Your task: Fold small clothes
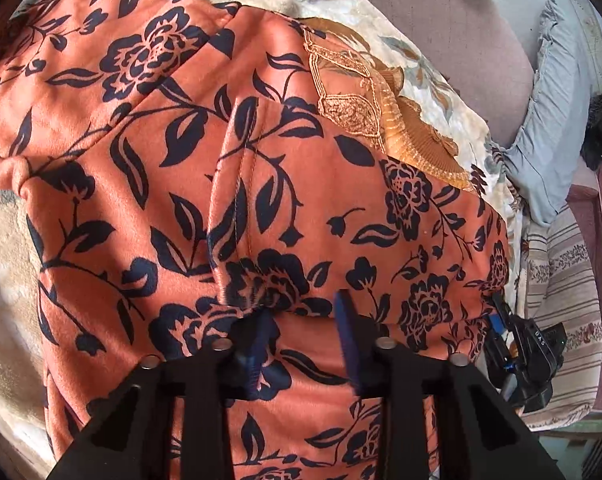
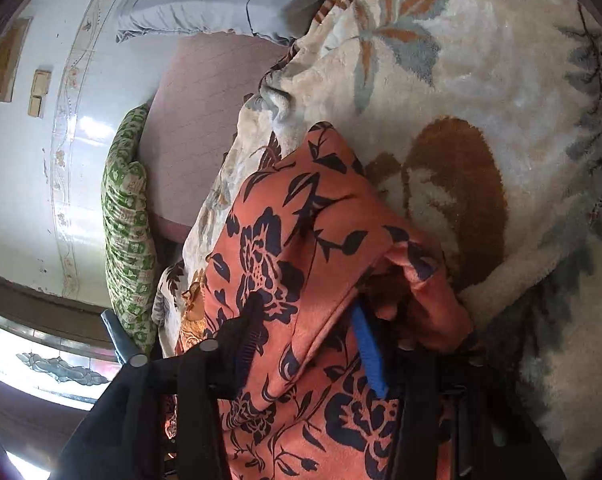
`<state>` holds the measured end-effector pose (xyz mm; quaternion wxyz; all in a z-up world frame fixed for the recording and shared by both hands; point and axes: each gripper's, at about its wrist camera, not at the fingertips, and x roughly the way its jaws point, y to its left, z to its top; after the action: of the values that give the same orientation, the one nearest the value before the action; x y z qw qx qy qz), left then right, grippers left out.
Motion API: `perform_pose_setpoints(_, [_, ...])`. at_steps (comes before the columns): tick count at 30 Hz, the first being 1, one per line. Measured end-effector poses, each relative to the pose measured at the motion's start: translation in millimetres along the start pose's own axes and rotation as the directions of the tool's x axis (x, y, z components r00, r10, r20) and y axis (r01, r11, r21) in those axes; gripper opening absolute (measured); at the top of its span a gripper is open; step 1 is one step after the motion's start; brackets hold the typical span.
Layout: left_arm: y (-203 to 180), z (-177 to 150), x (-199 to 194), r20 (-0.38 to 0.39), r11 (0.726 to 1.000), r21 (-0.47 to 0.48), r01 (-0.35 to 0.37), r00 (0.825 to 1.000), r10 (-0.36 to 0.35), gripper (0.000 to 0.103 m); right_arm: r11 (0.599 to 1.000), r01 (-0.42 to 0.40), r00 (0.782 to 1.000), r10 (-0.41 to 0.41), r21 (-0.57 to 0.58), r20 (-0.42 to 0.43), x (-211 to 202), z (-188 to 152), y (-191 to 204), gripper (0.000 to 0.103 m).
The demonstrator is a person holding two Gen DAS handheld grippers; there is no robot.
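An orange garment with a dark blue flower print point(image 1: 229, 168) lies spread on a cream floral blanket point(image 1: 441, 92). It has an embroidered gold collar point(image 1: 361, 96) at the upper right. My left gripper point(image 1: 305, 320) hovers over the garment's near edge, its blue-padded fingers apart with fabric beneath them. My right gripper point(image 2: 305, 332) has a thick fold of the same garment point(image 2: 301, 240) between its fingers, lifted off the blanket point(image 2: 481, 80). The right gripper also shows at the garment's right edge in the left wrist view point(image 1: 517, 344).
A mauve mattress point(image 1: 453, 32) shows beyond the blanket. A grey-blue pillow point(image 1: 549, 120) and a striped cloth point(image 1: 565, 292) lie to the right. In the right wrist view, a green patterned cushion point(image 2: 127, 240) leans by the tiled wall point(image 2: 41, 160).
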<state>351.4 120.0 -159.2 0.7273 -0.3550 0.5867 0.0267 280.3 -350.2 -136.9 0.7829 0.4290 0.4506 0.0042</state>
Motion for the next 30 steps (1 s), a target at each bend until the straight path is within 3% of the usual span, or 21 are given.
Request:
perform_pose_setpoints(1, [-0.4,1.0,-4.2,0.014,1.0,-0.007,0.012,1.0,-0.012,0.014,1.0,-0.002,1.0,0.002,-0.005,-0.005,2.3,0.5,3.5,0.006])
perform_pose_setpoints(4, [-4.3,-3.6,-20.6,0.059,1.0,0.02,0.013,0.998,-0.014,0.013,0.996,-0.074,0.997,0.076,-0.054,0.032,-21.2,-0.5,20.3,0.005])
perform_pose_setpoints(8, [3.6,-10.9,-18.9,0.045,1.0,0.017,0.006,0.999,-0.007,0.013,0.986,-0.035,0.999,0.038,-0.165,0.013,-42.4,-18.7,29.0,0.005])
perform_pose_setpoints(12, [14.0,-17.8,-5.7,0.011,0.999,0.004,-0.038,0.999,0.038,0.013,0.99,0.025,0.999,-0.028,-0.139,-0.019,-34.9,-34.6,3.1,0.005])
perform_pose_setpoints(16, [17.4,-22.5,-8.5,-0.004,1.0,0.006,-0.017,1.0,0.017,0.013,0.995,0.055,0.996,-0.061,-0.086,-0.071,-21.3,-37.3,-22.0,0.005])
perform_pose_setpoints(20, [13.2,-26.4,-38.1,0.038,0.993,0.11,0.042,0.998,-0.047,0.014,0.993,0.043,0.996,-0.051,-0.113,-0.07,-45.2,-32.8,-7.4,0.022])
perform_pose_setpoints(22, [13.2,-23.4,-55.1,0.072,0.987,0.141,0.073,0.994,-0.084,0.021,0.987,0.023,0.999,-0.029,-0.157,-0.037,-67.3,-30.8,3.3,0.025])
perform_pose_setpoints(24, [11.5,-14.1,-62.6,0.111,0.988,0.149,0.041,0.992,-0.058,0.035,0.98,0.033,0.999,-0.027,-0.197,0.034,-87.5,-22.1,13.3,0.028])
perform_pose_setpoints(25, [9.6,-7.1,-60.8,0.118,0.988,0.151,0.017,0.992,-0.035,0.042,0.976,0.031,0.998,-0.018,-0.216,0.064,-92.4,-13.9,19.2,0.035])
perform_pose_setpoints(26, [9.6,-2.6,-59.0,0.119,0.989,0.148,-0.003,0.993,-0.014,0.043,0.972,0.038,0.996,-0.02,-0.231,0.082,-92.0,-4.0,24.4,0.044])
perform_pose_setpoints(28, [8.6,5.1,-48.8,0.093,0.992,0.123,-0.018,0.996,0.007,0.042,0.968,0.041,0.997,-0.025,-0.247,0.067,-76.5,16.0,32.8,0.052])
perform_pose_setpoints(30, [1.3,8.7,-36.2,0.08,0.993,0.113,-0.034,0.996,0.025,0.042,0.967,0.055,0.998,-0.052,-0.248,0.019,-49.7,31.7,38.7,0.052])
